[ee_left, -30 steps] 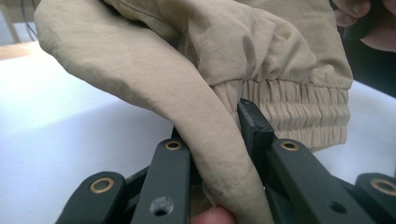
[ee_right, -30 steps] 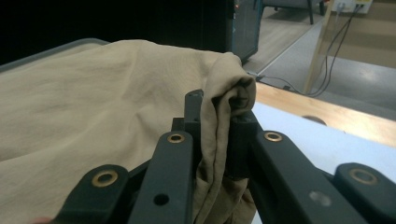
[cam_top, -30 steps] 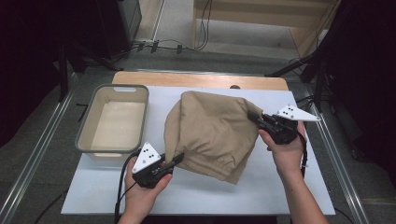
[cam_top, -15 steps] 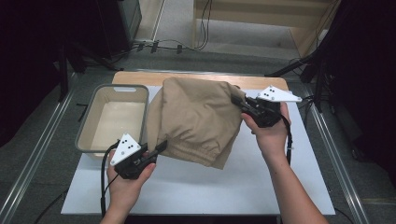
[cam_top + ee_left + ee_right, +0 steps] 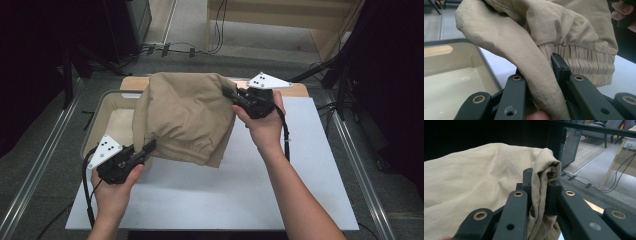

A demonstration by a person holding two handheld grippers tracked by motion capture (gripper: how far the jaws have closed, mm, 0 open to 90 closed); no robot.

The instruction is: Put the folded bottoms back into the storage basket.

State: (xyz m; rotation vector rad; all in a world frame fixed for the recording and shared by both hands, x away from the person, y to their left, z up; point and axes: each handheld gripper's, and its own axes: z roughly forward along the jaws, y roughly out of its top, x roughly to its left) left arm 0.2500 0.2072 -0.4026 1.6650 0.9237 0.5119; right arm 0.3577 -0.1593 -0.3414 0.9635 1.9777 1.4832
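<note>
A tan garment [image 5: 182, 117] with an elastic hem hangs bunched between two hand-held grippers above a white table [image 5: 300, 180]. The left gripper [image 5: 145, 149], at the near left in the high view, pinches a fold of the fabric at the garment's near-left corner; in the left gripper view its black jaws close on a thick wad of cloth [image 5: 534, 75], with the gathered elastic band just to the right of them. The right gripper [image 5: 227, 93], at the far right, clamps the garment's far-right edge; in the right gripper view its jaws are pressed onto a rolled fold of the tan cloth [image 5: 544, 182] that rises between them. Each gripper carries a grey three-cornered plate on top, and a black cable trails from each toward the near edge.

The garment is lifted, its far-left part hanging over the near-right corner of a shallow beige tray [image 5: 102, 107] that stands at the left of the table. Its elastic hem sags toward the white surface between the two hands. The tray's inside looks bare where it shows. Beyond the table lie a grey floor and loose black cables [image 5: 200, 47].
</note>
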